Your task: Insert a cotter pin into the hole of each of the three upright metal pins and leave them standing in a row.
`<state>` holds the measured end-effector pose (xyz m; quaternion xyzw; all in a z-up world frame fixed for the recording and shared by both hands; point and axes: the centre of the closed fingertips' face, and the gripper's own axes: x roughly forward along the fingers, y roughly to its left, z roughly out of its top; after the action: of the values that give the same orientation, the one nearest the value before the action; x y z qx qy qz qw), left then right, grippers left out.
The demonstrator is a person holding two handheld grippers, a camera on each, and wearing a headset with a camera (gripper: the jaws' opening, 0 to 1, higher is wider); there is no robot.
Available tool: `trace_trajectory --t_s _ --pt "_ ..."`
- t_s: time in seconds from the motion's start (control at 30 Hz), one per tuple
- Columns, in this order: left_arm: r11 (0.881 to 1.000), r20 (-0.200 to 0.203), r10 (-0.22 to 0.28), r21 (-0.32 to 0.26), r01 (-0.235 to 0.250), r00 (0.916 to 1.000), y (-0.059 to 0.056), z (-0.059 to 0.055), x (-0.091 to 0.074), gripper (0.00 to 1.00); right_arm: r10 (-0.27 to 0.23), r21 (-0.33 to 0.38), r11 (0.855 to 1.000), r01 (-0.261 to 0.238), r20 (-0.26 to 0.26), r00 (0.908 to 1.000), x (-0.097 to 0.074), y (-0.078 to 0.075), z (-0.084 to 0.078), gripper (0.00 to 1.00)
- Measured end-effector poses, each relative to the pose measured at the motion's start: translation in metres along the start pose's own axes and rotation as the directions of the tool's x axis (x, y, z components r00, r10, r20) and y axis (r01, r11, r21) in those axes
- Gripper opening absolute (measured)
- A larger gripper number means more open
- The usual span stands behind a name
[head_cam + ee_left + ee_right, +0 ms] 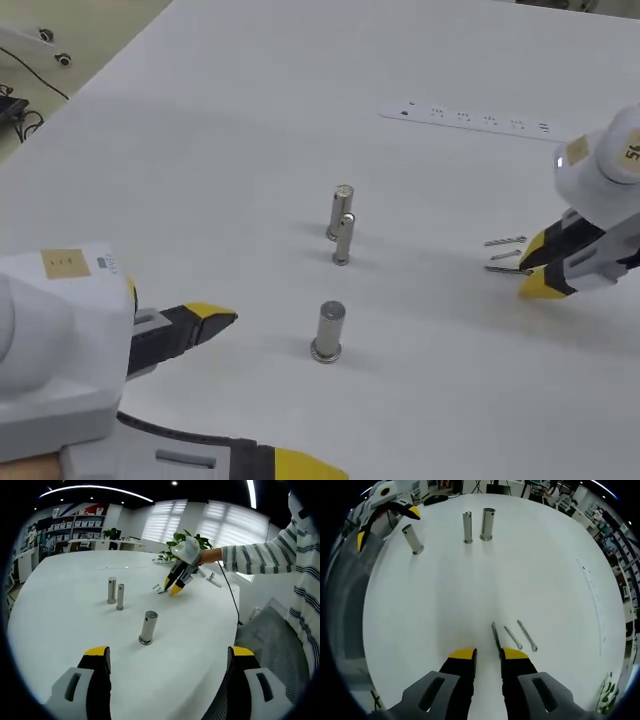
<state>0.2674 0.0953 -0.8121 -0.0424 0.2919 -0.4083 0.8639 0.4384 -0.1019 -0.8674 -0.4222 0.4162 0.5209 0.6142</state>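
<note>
Three upright metal pins stand on the white table (200,150): a far pin (342,208), a thinner middle pin (343,240) close in front of it, and a wide near pin (327,331). My left gripper (272,392) is wide open just left of the near pin (148,627), holding nothing. Three cotter pins (505,255) lie flat at the right. My right gripper (528,275) rests low beside them, open with a narrow gap. The nearest cotter pin (496,637) lies along the inner edge of its right fingertip (515,654), not clamped.
A white power strip (470,120) lies at the table's far right. Cables (30,80) run along the floor beyond the left table edge. A striped sleeve (260,555) holds the right gripper (171,589), with a potted plant (186,536) behind it.
</note>
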Motion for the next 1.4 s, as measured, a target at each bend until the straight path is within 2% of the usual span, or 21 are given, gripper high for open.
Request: trace_trajectory --t_s 0.27,0.43,0.47,0.53,0.63,0.87,0.93,1.07,1.27,1.4 --pt "1.0 0.001 0.004 -0.008 -0.004 1.0 0.001 -0.001 -0.0013 0.97 -0.001 0.013 1.0 0.001 0.03 0.9996 -0.0016 -0.0066 0.0041 0.22" --pt "1.0 0.007 0.018 -0.013 -0.018 0.9998 0.0045 0.0003 -0.0019 0.96 0.002 0.013 1.0 -0.003 0.02 0.9998 0.0016 -0.0088 0.0025 0.21" --pt "1.0 0.008 0.014 -0.016 -0.014 0.9999 0.0038 0.0004 -0.002 0.96 0.006 0.018 1.0 -0.006 0.021 0.9998 0.0019 -0.0088 0.0025 0.21" --pt "1.0 0.009 0.008 -0.015 -0.008 0.9999 0.0026 0.0012 -0.002 0.95 0.026 0.075 0.997 -0.029 0.047 0.9986 0.0032 -0.0064 0.0051 0.21" --pt "1.0 0.006 0.004 -0.013 -0.004 1.0 0.0012 0.0017 -0.0017 0.95 0.042 0.069 0.997 -0.046 0.05 0.9979 0.0041 -0.0053 0.0049 0.2" --pt "1.0 -0.007 -0.002 -0.011 0.002 1.0 -0.0004 0.0019 -0.0013 0.95 0.054 0.063 0.996 -0.056 0.036 0.9979 0.0032 -0.0027 0.0041 0.18" --pt "1.0 -0.003 -0.001 -0.011 0.001 1.0 -0.0004 0.0034 -0.0018 0.94 0.054 0.066 0.996 -0.055 0.02 0.9983 0.0028 -0.0014 0.0023 0.14" --pt "1.0 0.006 -0.001 -0.021 0.001 1.0 -0.0007 0.0057 -0.0022 0.94 0.045 0.0 0.999 -0.045 -0.021 0.9988 0.0024 0.0001 -0.0005 0.08" --pt "1.0 0.005 0.002 -0.022 -0.002 1.0 -0.0017 0.0061 0.0004 0.94 0.025 -0.038 0.999 -0.027 -0.048 0.9985 0.003 0.0002 -0.001 0.06" --pt "1.0 0.012 0.001 -0.024 0.0 0.9999 -0.0022 0.0087 0.0025 0.93 0.031 -0.009 0.999 -0.031 -0.048 0.9984 0.003 -0.0019 -0.0015 0.04"
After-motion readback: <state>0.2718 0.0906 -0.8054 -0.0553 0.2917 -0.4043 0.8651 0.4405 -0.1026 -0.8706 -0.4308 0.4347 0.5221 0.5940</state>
